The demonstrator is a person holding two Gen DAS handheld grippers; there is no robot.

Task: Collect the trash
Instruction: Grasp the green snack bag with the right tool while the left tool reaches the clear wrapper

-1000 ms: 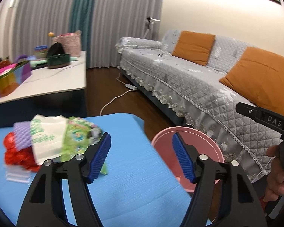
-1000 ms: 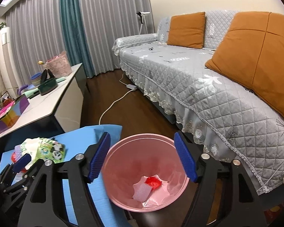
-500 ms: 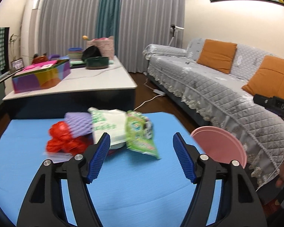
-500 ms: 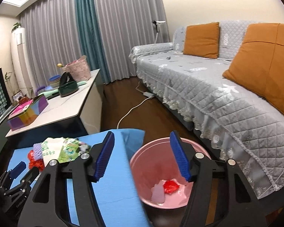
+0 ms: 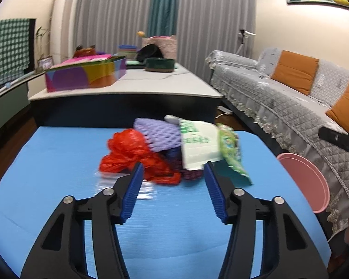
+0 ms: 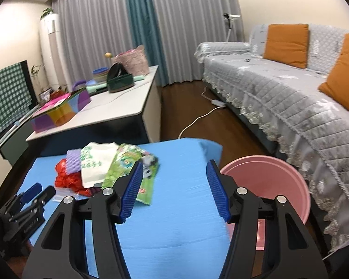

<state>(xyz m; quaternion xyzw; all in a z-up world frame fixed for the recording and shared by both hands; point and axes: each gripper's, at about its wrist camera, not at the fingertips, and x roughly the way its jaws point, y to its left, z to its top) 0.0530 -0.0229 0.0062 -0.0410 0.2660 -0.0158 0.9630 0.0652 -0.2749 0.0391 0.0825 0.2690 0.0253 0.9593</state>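
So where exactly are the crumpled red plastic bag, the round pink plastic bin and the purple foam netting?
crumpled red plastic bag [image 5: 128, 153]: left wrist view, on its bunched middle.
round pink plastic bin [image 6: 267, 176]: right wrist view, on the inner back wall.
purple foam netting [image 5: 160, 134]: left wrist view, on its meshed top face.

The blue table cover [image 5: 58, 158] looks like matt, finely ribbed sheet. On it, near its far edge, lie a crinkled glossy red plastic bag [image 5: 130, 155], a lilac foam net [image 5: 159, 133], a matt white paper bag [image 5: 197, 144] and a shiny green printed wrapper [image 5: 230, 153]. The pink bin [image 6: 267, 181] looks like smooth plastic, and the grey sofa cover [image 6: 290, 107] is quilted cloth with a lace hem.
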